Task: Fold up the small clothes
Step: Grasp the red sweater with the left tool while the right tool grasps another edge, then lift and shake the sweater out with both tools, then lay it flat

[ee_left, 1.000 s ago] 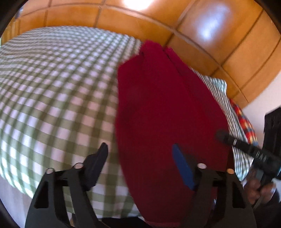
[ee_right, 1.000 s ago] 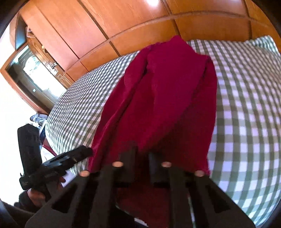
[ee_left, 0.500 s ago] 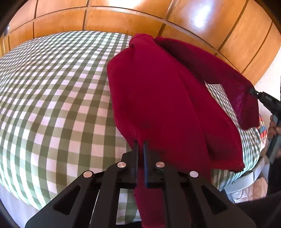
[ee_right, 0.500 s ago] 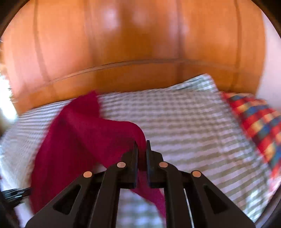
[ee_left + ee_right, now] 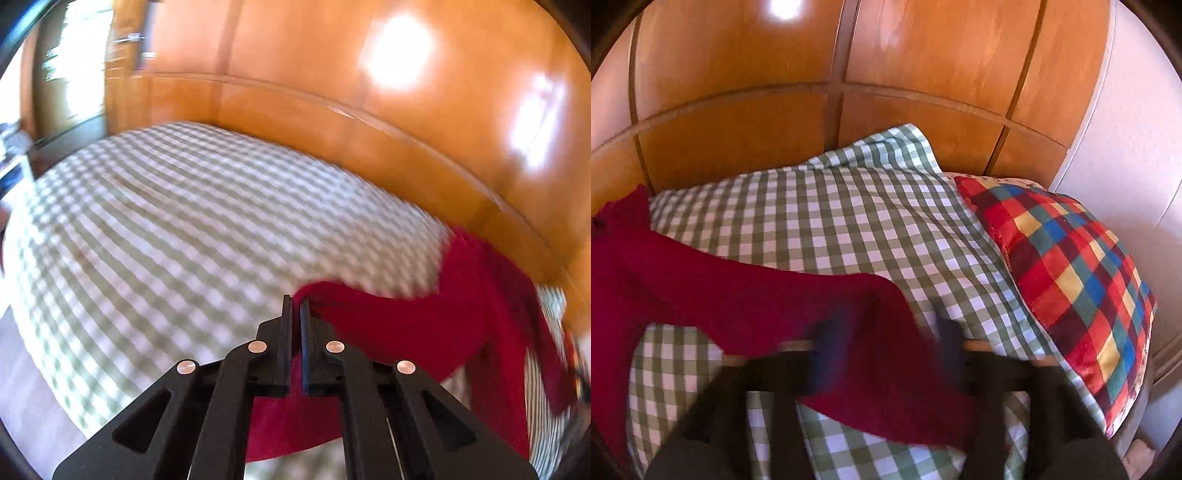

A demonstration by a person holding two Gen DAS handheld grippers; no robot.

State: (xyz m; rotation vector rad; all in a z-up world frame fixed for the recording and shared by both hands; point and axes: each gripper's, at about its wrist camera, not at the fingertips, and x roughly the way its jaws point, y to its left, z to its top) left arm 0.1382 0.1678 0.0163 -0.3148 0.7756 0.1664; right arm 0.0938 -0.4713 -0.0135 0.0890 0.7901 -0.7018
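Observation:
A dark red knitted garment (image 5: 436, 328) is stretched out across the green-and-white checked bedspread (image 5: 184, 229). My left gripper (image 5: 295, 306) is shut on one corner of it, the cloth trailing off to the right from the tips. In the right wrist view the same red garment (image 5: 750, 295) runs from the left edge down to my right gripper (image 5: 890, 339). Its jaws are opening and blurred with motion. The end of the cloth lies between the spread fingers (image 5: 831, 343), and the pads no longer press on it.
A checked pillow (image 5: 849, 206) and a bright multicoloured plaid cushion (image 5: 1067, 273) lie at the head of the bed. Glossy wooden panelling (image 5: 905, 59) rises behind the bed. A pale wall (image 5: 1126, 147) stands at the right.
Both grippers have pulled apart sideways, spreading the garment out. The left went from open to shut on a corner. The right, shut on the cloth before, has spread its jaws.

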